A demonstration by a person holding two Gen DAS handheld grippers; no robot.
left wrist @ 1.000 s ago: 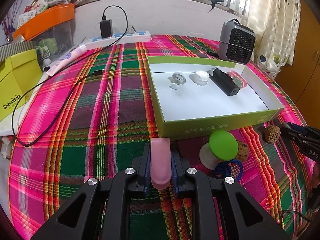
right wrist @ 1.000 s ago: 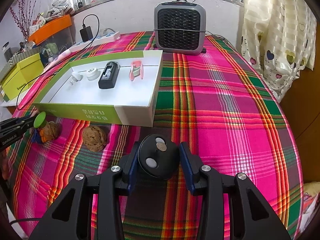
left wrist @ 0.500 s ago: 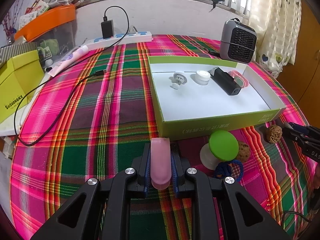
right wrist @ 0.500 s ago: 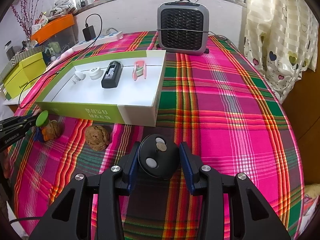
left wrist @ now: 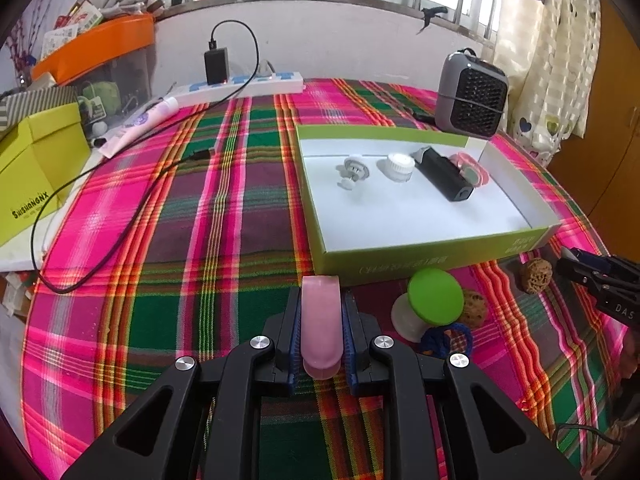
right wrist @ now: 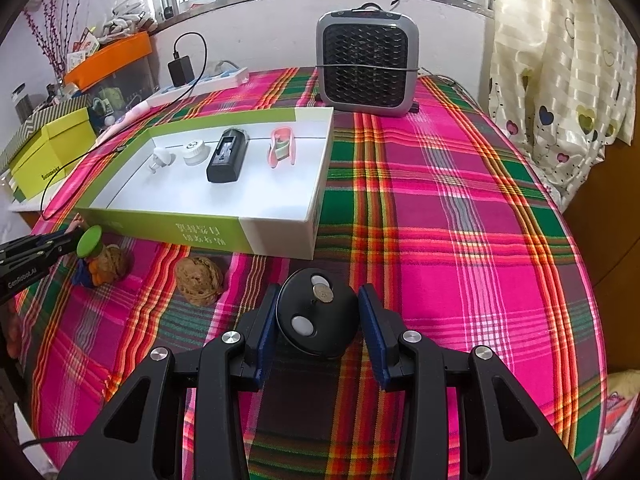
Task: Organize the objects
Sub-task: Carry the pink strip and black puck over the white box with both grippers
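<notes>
Tray (left wrist: 420, 258) of green-and-white cardboard, shallow and open-topped, lies on the plaid cloth toward the far right part of the bench (left wrist: 224, 216), its long near wall facing both cameras. Four things sit in a row along its back wall: a small white plug-shaped fitting (left wrist: 351, 171), a ribbed white cap (left wrist: 398, 165), a black rectangular device (left wrist: 444, 174) and a pink-rimmed piece (left wrist: 472, 168); the front half of the white floor is bare.

The left hand-held gripper (left wrist: 320, 330) is clamped on a smooth, slim pink piece (left wrist: 320, 320) with a rounded end, just short of the tray's near wall. The right hand-held gripper (right wrist: 318, 324) grips a glossy black dome-shaped object (right wrist: 318, 320) with pale buttons, also near that wall.

Loose on the cloth by the near wall are a green-topped white knob (left wrist: 434, 296), a blue cord loop (left wrist: 444, 338) and rough, wrinkled walnuts (right wrist: 199, 278).

Likely risks: the dome's curved, slick sides could squirt from flat pads; either load could catch the cardboard wall and shove the light tray; a drop might scatter the row.
</notes>
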